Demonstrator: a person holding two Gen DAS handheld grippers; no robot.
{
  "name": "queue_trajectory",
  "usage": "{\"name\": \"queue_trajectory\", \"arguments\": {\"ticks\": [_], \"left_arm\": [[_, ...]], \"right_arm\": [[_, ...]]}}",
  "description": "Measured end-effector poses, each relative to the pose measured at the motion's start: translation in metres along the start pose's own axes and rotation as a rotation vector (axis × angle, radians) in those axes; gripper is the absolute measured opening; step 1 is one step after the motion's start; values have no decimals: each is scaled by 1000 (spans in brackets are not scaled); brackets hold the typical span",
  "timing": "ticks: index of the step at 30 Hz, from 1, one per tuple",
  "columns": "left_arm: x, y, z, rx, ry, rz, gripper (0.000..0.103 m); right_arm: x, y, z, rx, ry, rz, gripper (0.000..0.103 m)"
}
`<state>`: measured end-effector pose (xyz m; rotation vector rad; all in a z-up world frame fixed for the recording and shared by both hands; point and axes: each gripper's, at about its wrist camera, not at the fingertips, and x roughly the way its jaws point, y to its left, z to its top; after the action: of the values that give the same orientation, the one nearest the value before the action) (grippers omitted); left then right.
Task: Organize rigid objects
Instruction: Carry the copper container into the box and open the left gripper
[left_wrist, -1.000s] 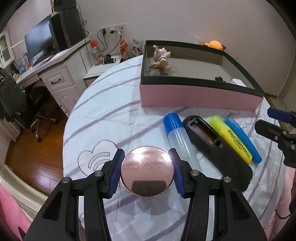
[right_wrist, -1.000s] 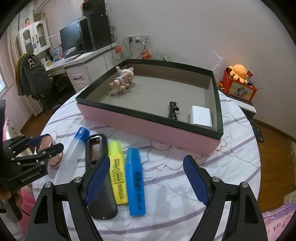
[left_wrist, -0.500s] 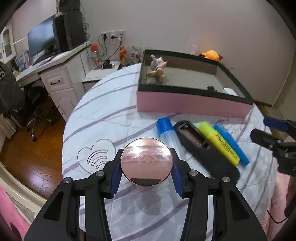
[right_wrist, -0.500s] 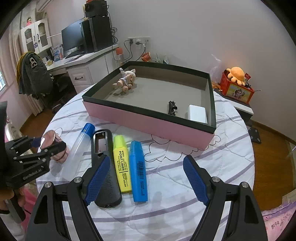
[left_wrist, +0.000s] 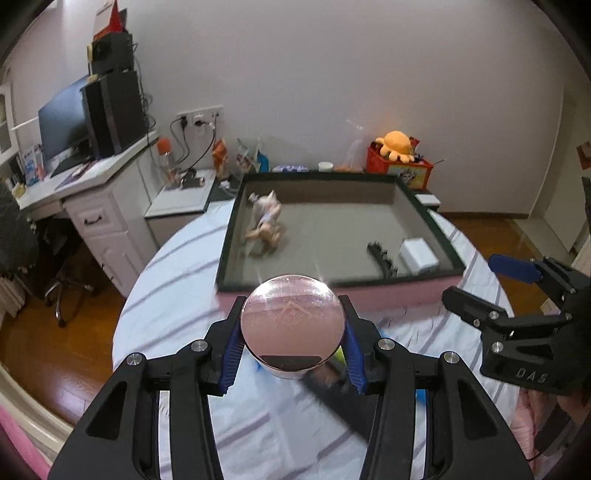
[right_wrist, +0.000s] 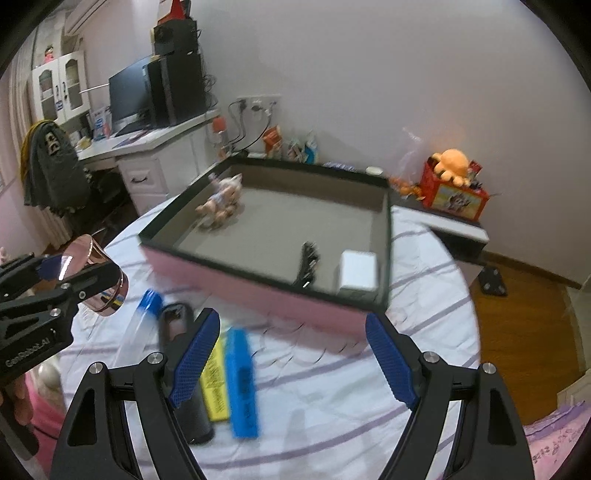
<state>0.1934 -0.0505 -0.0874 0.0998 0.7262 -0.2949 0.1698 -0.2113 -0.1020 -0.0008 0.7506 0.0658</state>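
A round table (left_wrist: 177, 295) covered in a pale cloth with lilac stripes and outlined hearts fills the lower half of both views. On it, toward the centre of each frame, sits a shallow box (left_wrist: 424, 291) with pink outer walls, a dark green rim and a grey floor. Inside the box lie a small pig figurine (left_wrist: 266, 223) at the upper left, a black hair clip (left_wrist: 382, 256) and a white rectangular block (left_wrist: 419, 254) at the lower right.

The left gripper (left_wrist: 293, 339) is clamped on a round rose-gold tin (left_wrist: 291, 323), its blue pads pressed to the tin's sides; the tin is held clear of the cloth, in front of the box's near wall in the left wrist view and at the left edge of the right wrist view. The right gripper (right_wrist: 291, 360) stands with its jaws wide apart and nothing between them, above the cloth.

At the lower left of the right wrist view lie a clear tube with a blue cap (right_wrist: 138, 325), a black case (right_wrist: 173, 321), a yellow highlighter (right_wrist: 214, 391) and a blue highlighter (right_wrist: 242, 384), side by side.

At the upper left of both views a white desk (left_wrist: 99, 206) carries a monitor (left_wrist: 62, 129) and a black computer tower (left_wrist: 114, 110). A wall socket (left_wrist: 199, 118) sits in the plain wall, an orange plush octopus (left_wrist: 397, 146) tops a red box at upper right, and the floor is wood (right_wrist: 524, 321).
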Motion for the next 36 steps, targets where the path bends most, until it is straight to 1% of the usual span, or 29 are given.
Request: {"name": "queue_trajectory", "arguments": {"ticks": [6, 10, 13, 19, 26, 32, 36], "left_arm": [[24, -10, 31, 29, -10, -3, 47], [53, -9, 46, 10, 16, -18, 47], [76, -8, 52, 8, 40, -9, 47], [112, 4, 48, -1, 102, 26, 47], [143, 21, 37, -23, 180, 57, 47], [144, 21, 33, -8, 185, 59, 48], [143, 19, 32, 5, 182, 73, 48]], "right_arm": [[12, -20, 18, 37, -40, -19, 83], [24, -27, 26, 46, -58, -13, 83], [37, -30, 32, 47, -61, -5, 83], [68, -31, 39, 39, -31, -3, 83], [90, -28, 40, 38, -6, 24, 83], [100, -22, 39, 26, 15, 40, 83], [103, -21, 39, 24, 28, 48, 83]]}}
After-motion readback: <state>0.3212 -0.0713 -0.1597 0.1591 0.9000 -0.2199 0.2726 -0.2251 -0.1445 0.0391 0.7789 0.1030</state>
